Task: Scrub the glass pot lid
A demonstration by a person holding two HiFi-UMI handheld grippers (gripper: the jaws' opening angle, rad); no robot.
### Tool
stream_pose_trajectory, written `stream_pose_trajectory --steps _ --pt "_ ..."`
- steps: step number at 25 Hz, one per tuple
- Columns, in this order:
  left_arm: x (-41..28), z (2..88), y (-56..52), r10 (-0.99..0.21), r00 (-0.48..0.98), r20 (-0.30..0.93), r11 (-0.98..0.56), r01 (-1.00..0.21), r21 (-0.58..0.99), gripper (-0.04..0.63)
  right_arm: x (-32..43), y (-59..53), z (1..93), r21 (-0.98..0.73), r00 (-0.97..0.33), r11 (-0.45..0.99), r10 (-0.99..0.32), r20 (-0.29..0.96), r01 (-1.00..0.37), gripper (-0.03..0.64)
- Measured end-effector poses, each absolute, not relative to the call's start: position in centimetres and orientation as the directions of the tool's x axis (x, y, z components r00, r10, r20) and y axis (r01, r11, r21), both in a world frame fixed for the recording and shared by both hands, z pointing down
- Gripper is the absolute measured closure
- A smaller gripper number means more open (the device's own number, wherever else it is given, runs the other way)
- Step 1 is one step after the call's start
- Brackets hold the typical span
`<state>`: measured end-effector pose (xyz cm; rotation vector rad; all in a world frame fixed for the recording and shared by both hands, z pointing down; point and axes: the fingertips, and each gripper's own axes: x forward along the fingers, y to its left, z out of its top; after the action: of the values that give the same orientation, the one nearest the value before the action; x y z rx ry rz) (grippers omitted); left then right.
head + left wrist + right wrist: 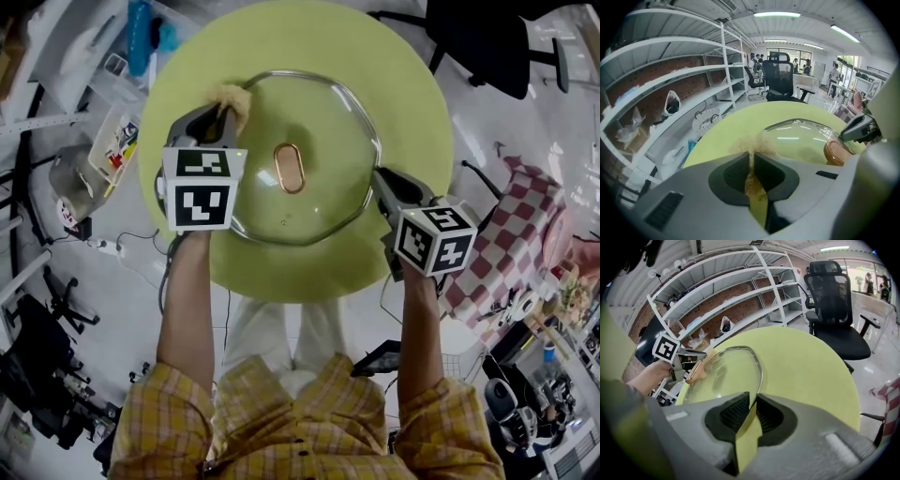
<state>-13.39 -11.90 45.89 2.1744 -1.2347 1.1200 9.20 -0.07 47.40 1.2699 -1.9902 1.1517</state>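
The glass pot lid (323, 141) with a metal rim and a copper knob (289, 168) sits over the round yellow-green table (403, 75). My left gripper (225, 117) is shut on a tan fibrous scrubber (234, 97) at the lid's far left rim. The left gripper view shows the scrubber (751, 149) pinched between the jaws, with the lid (801, 138) just beyond. My right gripper (380, 185) is shut on the lid's right rim. In the right gripper view the rim (758, 380) runs into the closed jaws, and the lid (724, 376) looks tilted up.
A black office chair (478, 42) stands beyond the table, seen also as the chair (834, 319). White shelving (670, 79) lines the left side. A red checkered cloth (516, 234) lies to the right. The person's legs are under the table's near edge.
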Motion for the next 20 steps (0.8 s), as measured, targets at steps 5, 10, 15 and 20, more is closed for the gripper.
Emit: stream_pose_trajectory --steps 5,10,15,20 --pt "-12.5 45.9 -12.5 -0.521 0.295 0.801 -0.536 -0.844 -0.038 0.561 9.3 -0.2 47.4 -0.39 -0.438 0.201 -0.47 0.766 -0.899 0.572" --pt "-11.9 45.8 -12.5 -0.518 0.297 0.802 -0.536 -0.843 -0.035 0.561 9.4 0.0 47.4 -0.393 -0.441 0.203 -0.469 0.765 -0.897 0.572" --pt "-11.2 45.6 -12.9 -0.516 0.302 0.802 -0.538 -0.842 -0.029 0.561 9.5 0.0 47.3 -0.387 -0.438 0.206 -0.472 0.765 -0.899 0.572" --pt "-9.9 45.7 -13.4 -0.498 0.328 0.803 -0.565 -0.825 -0.014 0.561 9.4 -0.1 47.3 -0.354 -0.421 0.226 -0.471 0.776 -0.907 0.572"
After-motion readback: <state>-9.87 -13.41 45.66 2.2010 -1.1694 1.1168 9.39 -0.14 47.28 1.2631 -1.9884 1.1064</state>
